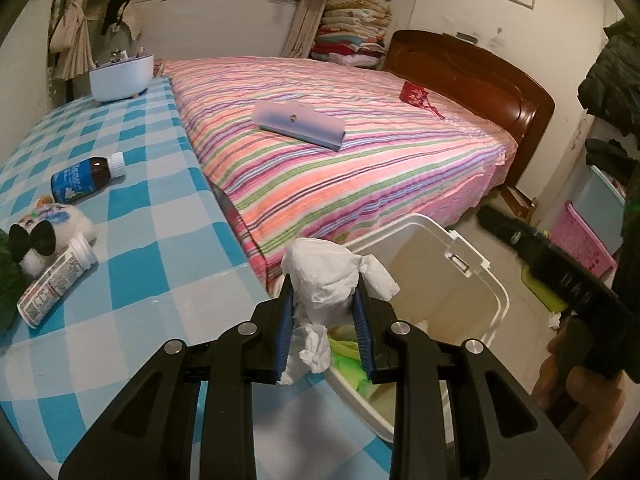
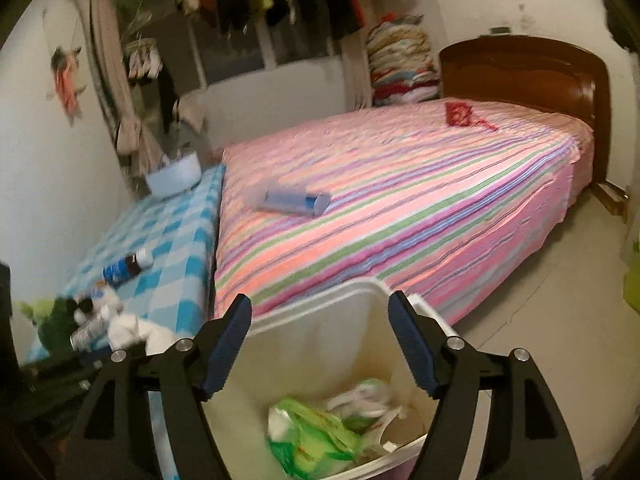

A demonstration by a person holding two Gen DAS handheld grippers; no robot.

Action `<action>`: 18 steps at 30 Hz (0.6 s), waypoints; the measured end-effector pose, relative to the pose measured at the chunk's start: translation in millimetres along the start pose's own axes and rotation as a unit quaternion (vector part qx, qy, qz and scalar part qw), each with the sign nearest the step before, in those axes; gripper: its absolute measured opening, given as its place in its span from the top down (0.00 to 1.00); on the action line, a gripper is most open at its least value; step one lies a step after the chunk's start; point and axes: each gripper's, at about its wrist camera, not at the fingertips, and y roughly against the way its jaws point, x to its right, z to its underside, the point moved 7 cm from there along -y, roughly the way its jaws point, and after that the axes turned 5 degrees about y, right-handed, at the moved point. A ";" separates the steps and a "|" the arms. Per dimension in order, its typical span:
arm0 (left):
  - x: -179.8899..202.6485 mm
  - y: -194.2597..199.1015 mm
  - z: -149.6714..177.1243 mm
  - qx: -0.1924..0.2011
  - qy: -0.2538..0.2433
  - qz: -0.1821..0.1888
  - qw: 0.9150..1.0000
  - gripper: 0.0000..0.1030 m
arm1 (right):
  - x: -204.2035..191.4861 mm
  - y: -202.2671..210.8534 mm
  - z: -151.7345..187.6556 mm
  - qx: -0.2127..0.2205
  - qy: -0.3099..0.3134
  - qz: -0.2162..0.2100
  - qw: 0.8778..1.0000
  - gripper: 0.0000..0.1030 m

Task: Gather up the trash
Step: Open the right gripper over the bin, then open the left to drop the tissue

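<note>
My left gripper (image 1: pixel 325 282) is shut on a wad of crumpled white tissue (image 1: pixel 324 276), held at the edge of the checked table beside the white trash bin (image 1: pixel 496 300). In the right wrist view my right gripper (image 2: pixel 320 304) stands open above the same white bin (image 2: pixel 320 344), with nothing between its blue pads. Green and white plastic wrappers (image 2: pixel 312 436) lie at the bottom of the bin. The tissue wad (image 2: pixel 128 330) and the left gripper show at the left of the right wrist view. The right gripper's black body (image 1: pixel 568 276) and a hand appear at the right of the left wrist view.
On the blue checked table (image 1: pixel 152 216) lie a brown bottle with a blue label (image 1: pixel 86 178), a white labelled tube (image 1: pixel 56 280), a plush toy (image 1: pixel 44 232) and a pale blue tub (image 1: pixel 120 78). A striped bed (image 1: pixel 340 152) bears a blue folder. A pink basket (image 1: pixel 584 244) stands on the floor.
</note>
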 end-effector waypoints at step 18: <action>48.9 -16.0 3.1 -0.007 -0.050 0.014 0.999 0.50 | 21.2 26.5 -18.9 0.068 -0.042 0.004 0.997 0.33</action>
